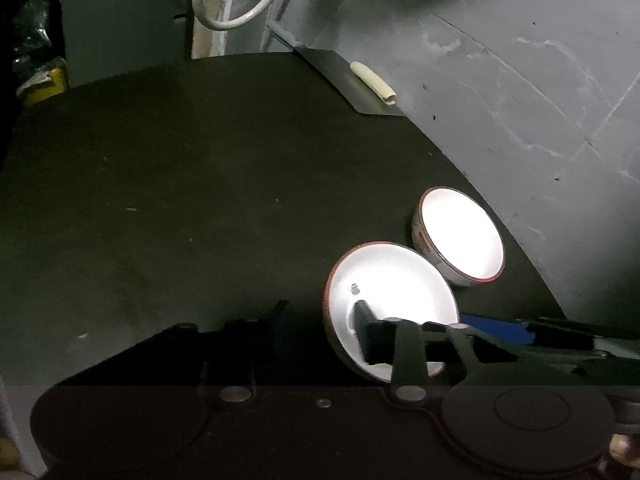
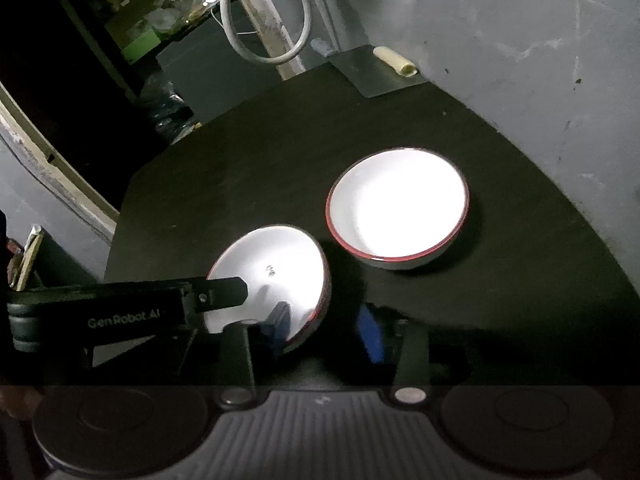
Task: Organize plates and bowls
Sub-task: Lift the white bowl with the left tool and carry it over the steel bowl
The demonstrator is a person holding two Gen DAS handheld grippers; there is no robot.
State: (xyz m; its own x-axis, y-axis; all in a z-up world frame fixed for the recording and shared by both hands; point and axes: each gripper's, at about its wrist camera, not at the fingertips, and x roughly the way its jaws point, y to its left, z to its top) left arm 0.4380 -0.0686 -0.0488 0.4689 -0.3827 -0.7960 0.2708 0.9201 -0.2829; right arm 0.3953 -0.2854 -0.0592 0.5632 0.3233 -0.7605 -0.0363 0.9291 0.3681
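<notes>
Dark table [image 2: 248, 168] is seen under dim light, grey wall [image 2: 520, 60] at 1 o'clock. Upright red-rimmed white bowl [image 2: 398, 208] is set toward the table's 3 o'clock edge. Tilted bowl [image 2: 276, 272], just beside it at 8 o'clock, is held up off the table by both claws. Left claw [image 2: 240, 294] is pinched on its rim from 9 o'clock, one finger inside. Right claw [image 2: 320, 320] is pinched on the near rim. Cream roll [image 2: 394, 60] is lying at 12 o'clock.
</notes>
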